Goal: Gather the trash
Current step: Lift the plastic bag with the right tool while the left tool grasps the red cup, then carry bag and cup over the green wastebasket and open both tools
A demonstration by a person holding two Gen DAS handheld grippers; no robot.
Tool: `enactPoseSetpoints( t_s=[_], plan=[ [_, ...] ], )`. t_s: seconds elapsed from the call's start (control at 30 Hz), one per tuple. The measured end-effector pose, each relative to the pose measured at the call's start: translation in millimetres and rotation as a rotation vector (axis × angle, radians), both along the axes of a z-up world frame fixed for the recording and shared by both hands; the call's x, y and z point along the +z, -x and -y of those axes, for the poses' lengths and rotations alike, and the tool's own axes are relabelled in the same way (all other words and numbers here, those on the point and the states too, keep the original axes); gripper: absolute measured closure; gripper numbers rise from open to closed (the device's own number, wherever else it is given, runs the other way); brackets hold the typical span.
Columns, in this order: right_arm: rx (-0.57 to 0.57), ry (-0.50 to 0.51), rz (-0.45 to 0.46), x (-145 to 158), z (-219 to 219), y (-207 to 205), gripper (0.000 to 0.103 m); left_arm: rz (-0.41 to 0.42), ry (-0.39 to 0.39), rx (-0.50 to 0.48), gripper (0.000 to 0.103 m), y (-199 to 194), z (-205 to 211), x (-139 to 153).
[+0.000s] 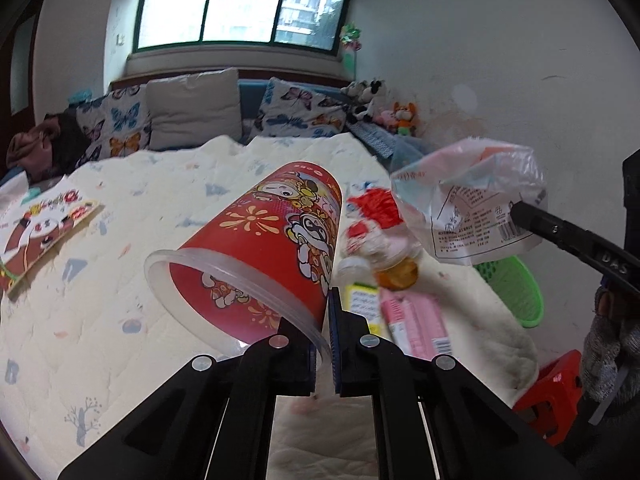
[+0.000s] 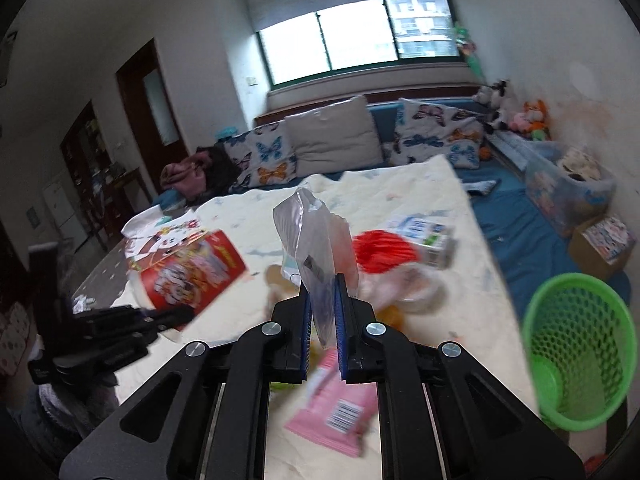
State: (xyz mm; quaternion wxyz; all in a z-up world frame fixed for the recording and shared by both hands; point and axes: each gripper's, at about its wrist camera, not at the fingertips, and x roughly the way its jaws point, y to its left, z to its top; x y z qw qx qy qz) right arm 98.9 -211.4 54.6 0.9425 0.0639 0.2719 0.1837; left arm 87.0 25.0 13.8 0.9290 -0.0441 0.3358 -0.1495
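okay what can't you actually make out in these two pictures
- Red cup: its inside is out of sight in the left wrist view, and the right wrist view blurs it.
- Plastic bag: contents unclear; its print is too small to read in the left view.
- Trash pile on the bed: motion-blurred in both views, so single items are hard to name.
- Green basket: in the left view the bag and the bed edge cover most of it; in the right view its contents are unclear.

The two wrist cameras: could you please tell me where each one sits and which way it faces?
Left wrist: on the left gripper, facing the window across the bed; its fingers pinch the red cup.
Right wrist: on the right gripper, facing likewise; its fingers clamp the clear plastic bag.
Shared: cup, bag, green basket, and each other's gripper.
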Motion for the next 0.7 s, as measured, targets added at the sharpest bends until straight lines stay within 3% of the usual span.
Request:
enactPoseSetpoints(
  t_s=[0.3, 0.5, 0.7],
  plan=[
    [-0.212, 0.060, -0.015, -12.0, 89.8, 12.1, 0.092, 0.015, 0.041, -0.176, 0.097, -5.9, 73.5, 14.5],
    [-0.362, 0.088, -0.075, -40.0, 144.3, 8.4, 0.091, -0.028, 0.020, -0.293, 0.097, -20.9, 133.7, 5.5],
    [-0.454, 0.054, -0.172, -77.6, 186.5, 0.6, 0.089, -0.080, 0.009, -0.375, 0.097, -39.9, 180.5, -4.0]
  ],
)
